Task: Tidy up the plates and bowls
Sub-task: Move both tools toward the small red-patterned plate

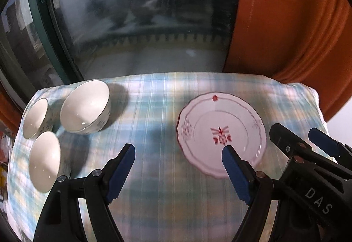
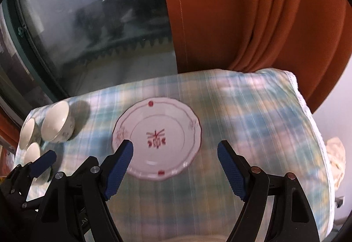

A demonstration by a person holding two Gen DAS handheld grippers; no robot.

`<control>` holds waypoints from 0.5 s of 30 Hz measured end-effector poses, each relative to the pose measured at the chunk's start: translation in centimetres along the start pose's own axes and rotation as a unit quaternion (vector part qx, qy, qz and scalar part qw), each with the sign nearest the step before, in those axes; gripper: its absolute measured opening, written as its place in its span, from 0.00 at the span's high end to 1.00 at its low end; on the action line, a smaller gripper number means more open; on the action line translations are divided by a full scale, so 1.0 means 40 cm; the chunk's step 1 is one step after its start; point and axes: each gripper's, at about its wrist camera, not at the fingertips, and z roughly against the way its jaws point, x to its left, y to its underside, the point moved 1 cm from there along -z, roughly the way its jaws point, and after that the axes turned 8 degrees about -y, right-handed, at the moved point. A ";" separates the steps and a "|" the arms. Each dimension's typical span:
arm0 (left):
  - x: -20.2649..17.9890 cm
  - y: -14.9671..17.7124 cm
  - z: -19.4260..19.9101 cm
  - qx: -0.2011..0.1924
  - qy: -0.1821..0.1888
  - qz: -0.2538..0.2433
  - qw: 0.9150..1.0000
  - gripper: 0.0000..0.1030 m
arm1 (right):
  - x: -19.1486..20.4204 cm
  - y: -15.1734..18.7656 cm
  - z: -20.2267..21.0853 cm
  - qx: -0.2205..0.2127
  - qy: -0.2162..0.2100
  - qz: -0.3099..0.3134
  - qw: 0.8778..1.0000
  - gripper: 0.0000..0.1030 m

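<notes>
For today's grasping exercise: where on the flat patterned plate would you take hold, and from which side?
Grip the plate by its scalloped rim, near edge, coming in low from the camera's side. It lies flat on the checked cloth, so only the thin raised rim offers a pinch. The right tool, open, already faces that edge.

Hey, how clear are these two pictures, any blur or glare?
Left wrist view: plaid cloth smeared by motion blur, bowls cast shadows to their right, fisheye bends the window frame. Right wrist view: same blur, small glare on the plate.
</notes>
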 end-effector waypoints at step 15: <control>-0.068 -0.023 -0.217 0.044 -0.038 0.003 0.998 0.30 | -0.059 -0.052 -0.259 0.037 0.006 0.009 0.999 0.27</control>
